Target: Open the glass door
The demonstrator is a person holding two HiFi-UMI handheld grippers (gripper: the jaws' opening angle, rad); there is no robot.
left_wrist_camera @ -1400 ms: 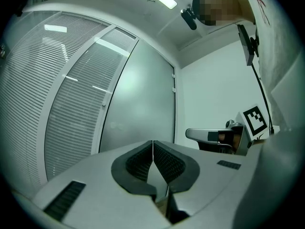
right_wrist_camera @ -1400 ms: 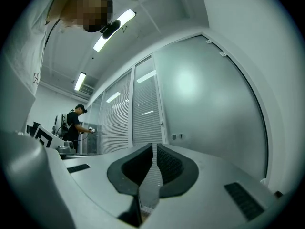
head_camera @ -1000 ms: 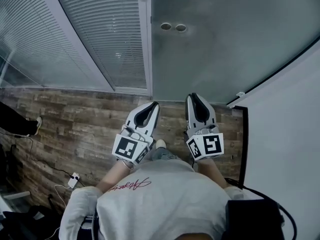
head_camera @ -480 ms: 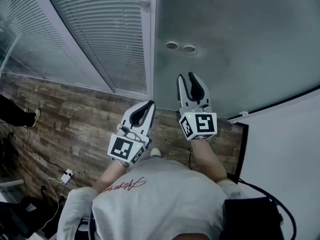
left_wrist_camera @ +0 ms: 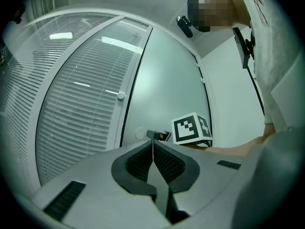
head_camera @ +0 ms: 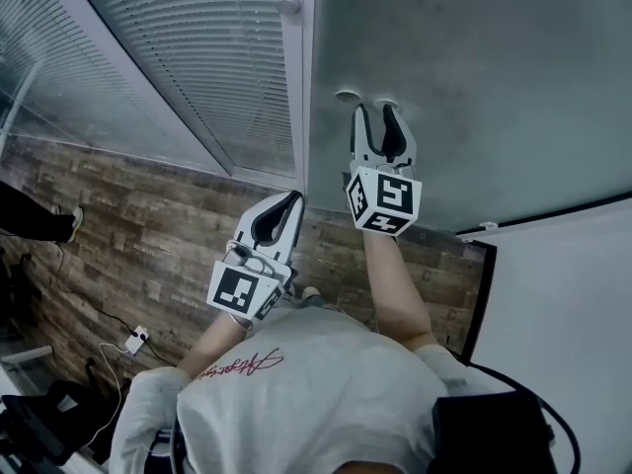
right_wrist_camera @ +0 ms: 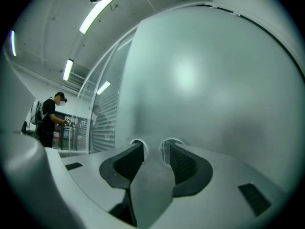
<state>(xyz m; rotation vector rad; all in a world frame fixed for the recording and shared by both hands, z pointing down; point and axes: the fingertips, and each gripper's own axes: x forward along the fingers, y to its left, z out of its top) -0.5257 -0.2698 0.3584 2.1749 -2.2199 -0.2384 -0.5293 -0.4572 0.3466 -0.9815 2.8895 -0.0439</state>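
The frosted glass door [head_camera: 474, 67] fills the upper right of the head view. Two round fittings [head_camera: 346, 96] sit side by side on it near its left edge. My right gripper [head_camera: 373, 112] points level at the door, its fingertips right at the two fittings [right_wrist_camera: 172, 142]. Its jaws have just been opening and stand open, with nothing between them. I cannot tell whether the tips touch the glass. My left gripper [head_camera: 294, 198] is shut and empty, held lower and to the left, short of the door frame [head_camera: 299, 67]. In the left gripper view its tips [left_wrist_camera: 152, 140] meet.
A glass wall with slatted blinds [head_camera: 197, 57] runs left of the frame, which bears a small round knob [head_camera: 287, 5]. A white panel [head_camera: 563, 294] stands at the right. The wood floor [head_camera: 128, 235] has a cable and adapter [head_camera: 133, 342]. Another person [right_wrist_camera: 50, 118] stands beyond the glass.
My right gripper has moved forward to the door's round fittings and gone from shut to open. My left gripper has come forward a little and stays shut.
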